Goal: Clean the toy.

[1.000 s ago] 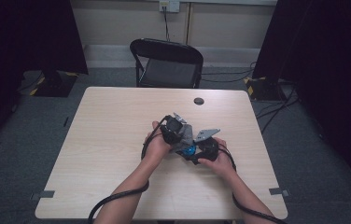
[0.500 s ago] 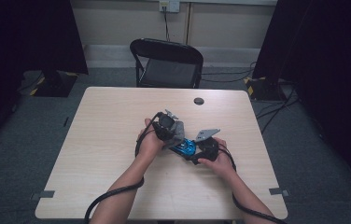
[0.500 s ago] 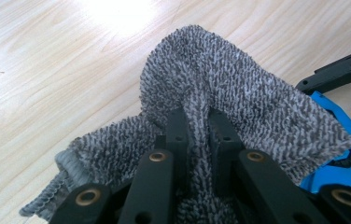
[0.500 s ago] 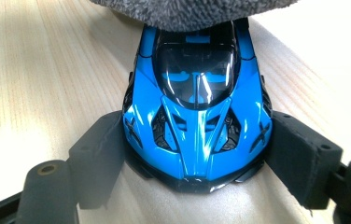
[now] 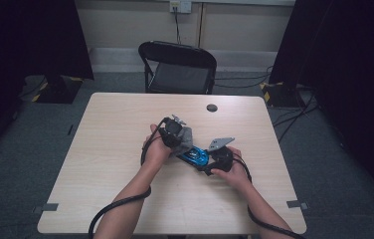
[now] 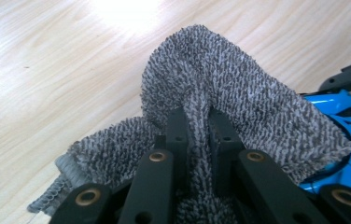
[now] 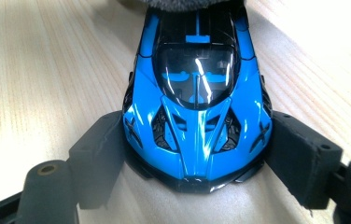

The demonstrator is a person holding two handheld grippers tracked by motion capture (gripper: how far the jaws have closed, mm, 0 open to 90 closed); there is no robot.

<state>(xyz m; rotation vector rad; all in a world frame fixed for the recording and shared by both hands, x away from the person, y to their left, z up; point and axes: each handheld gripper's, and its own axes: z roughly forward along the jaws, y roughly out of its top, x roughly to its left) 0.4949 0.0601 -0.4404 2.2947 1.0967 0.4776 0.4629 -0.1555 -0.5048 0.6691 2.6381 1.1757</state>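
A glossy blue toy sports car [image 5: 195,156] lies on the pale wooden table [image 5: 115,129], near its middle. My right gripper [image 5: 209,163] is shut on the car's nose, its black pads [image 7: 100,151] pressing both sides of the front [image 7: 197,93]. My left gripper [image 5: 181,139] is shut on a grey terry cloth [image 5: 187,135]. A fold of the cloth [image 6: 220,88] is pinched between the jaws of my left gripper [image 6: 197,122]. The cloth drapes over the car's rear [image 6: 348,116], and its edge [image 7: 183,3] covers the tail.
A black folding chair [image 5: 177,64] stands behind the table's far edge. A small black round disc [image 5: 212,107] lies on the table at the back. Cables trail from both grippers off the near edge. Dark curtains flank the room.
My left gripper has slid the cloth a little back and to the left along the car. The right gripper and the car have stayed put.
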